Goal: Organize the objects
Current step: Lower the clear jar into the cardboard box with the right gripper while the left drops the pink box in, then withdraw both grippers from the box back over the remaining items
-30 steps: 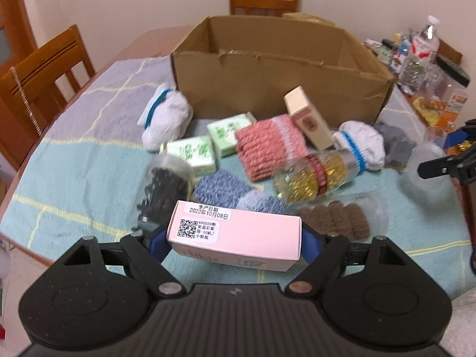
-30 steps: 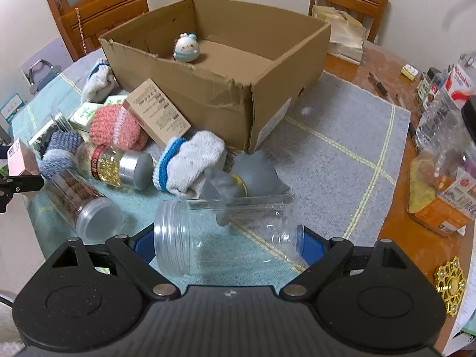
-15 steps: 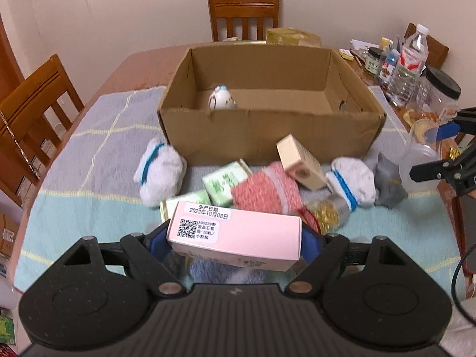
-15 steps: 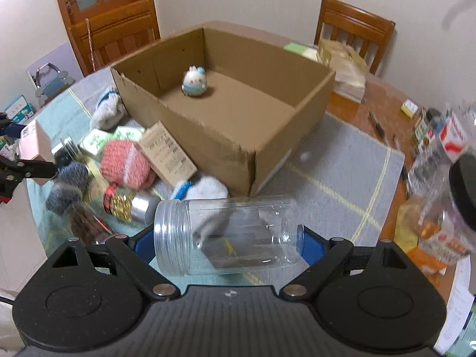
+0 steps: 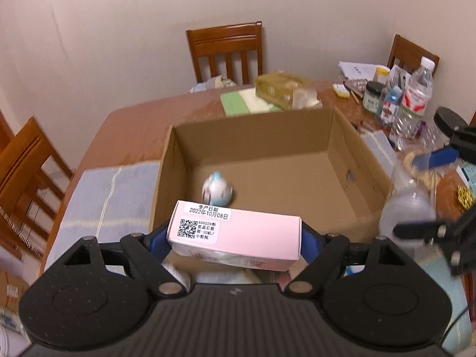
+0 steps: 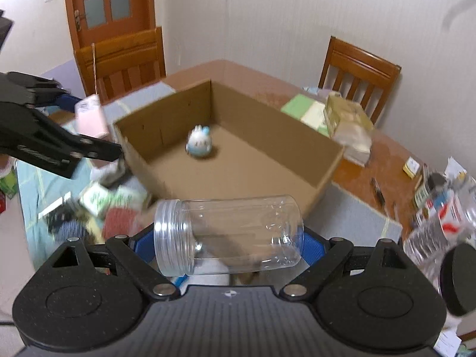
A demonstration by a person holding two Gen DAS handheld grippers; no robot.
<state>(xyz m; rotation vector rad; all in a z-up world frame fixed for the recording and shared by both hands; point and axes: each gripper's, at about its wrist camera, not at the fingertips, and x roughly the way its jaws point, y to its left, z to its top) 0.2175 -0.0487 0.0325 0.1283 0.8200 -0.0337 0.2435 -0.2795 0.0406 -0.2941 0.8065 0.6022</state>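
My left gripper (image 5: 235, 238) is shut on a pink box (image 5: 238, 233) with a white QR label, held above the near wall of an open cardboard box (image 5: 339, 136). A small white and blue toy (image 5: 217, 189) sits inside the box. My right gripper (image 6: 229, 238) is shut on a clear empty plastic jar (image 6: 229, 232), lying sideways, above the near right corner of the cardboard box (image 6: 324, 178). The toy (image 6: 200, 142) shows in this view too. The left gripper with the pink box (image 6: 90, 117) appears at the left there.
Green boxes (image 6: 104, 197), knitted items and a dark jar lie blurred on the cloth left of the box. Bottles and jars (image 5: 413, 98) crowd the table's right edge. A tissue pack (image 5: 282, 89) lies behind the box. Wooden chairs (image 5: 227, 50) surround the table.
Both grippers have risen and moved forward over the cardboard box, carrying the pink box and the clear jar. The loose items on the cloth have dropped below and behind the views.
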